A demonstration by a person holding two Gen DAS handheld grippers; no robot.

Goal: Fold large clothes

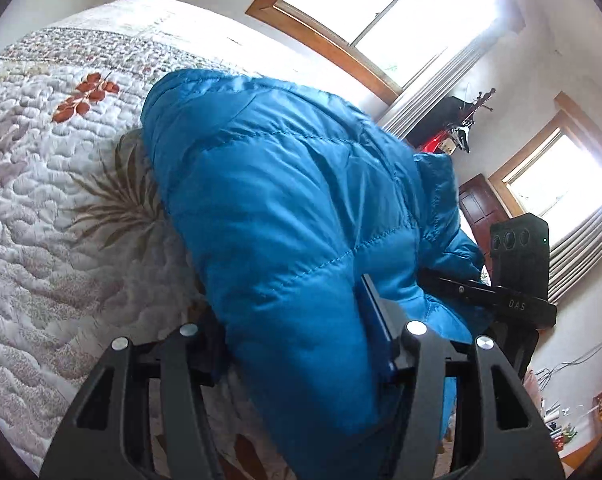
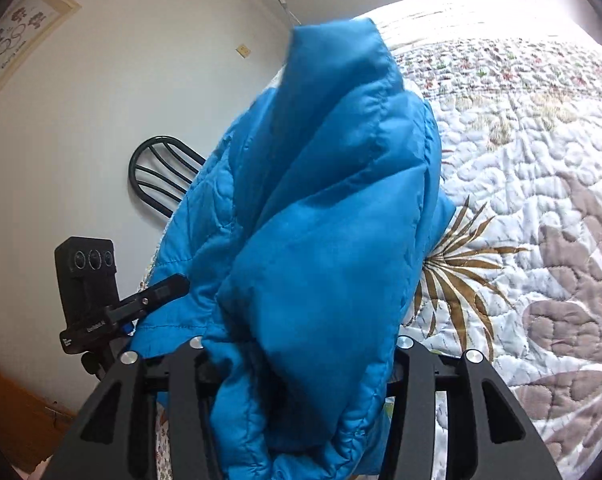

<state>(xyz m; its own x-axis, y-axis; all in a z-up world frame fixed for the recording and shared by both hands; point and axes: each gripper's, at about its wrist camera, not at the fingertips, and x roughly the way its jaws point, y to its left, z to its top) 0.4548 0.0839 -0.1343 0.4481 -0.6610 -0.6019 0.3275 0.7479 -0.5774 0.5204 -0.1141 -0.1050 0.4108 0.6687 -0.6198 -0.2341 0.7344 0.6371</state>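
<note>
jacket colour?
Bright blue, quilted jacket. Clearest in the left wrist view.

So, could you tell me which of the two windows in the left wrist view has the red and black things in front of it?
Neither directly: they stand between the upper window and the lower-right window, below the upper one's radiator, beside the blue jacket.

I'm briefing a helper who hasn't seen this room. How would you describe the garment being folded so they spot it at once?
Start from the bed's white quilted floral bedspread. Over it hangs a bright blue puffy quilted jacket, clamped in the left gripper and the right gripper. It is the only plain, shiny blue thing there; the cover around it is pale and patterned with leaves.
</note>
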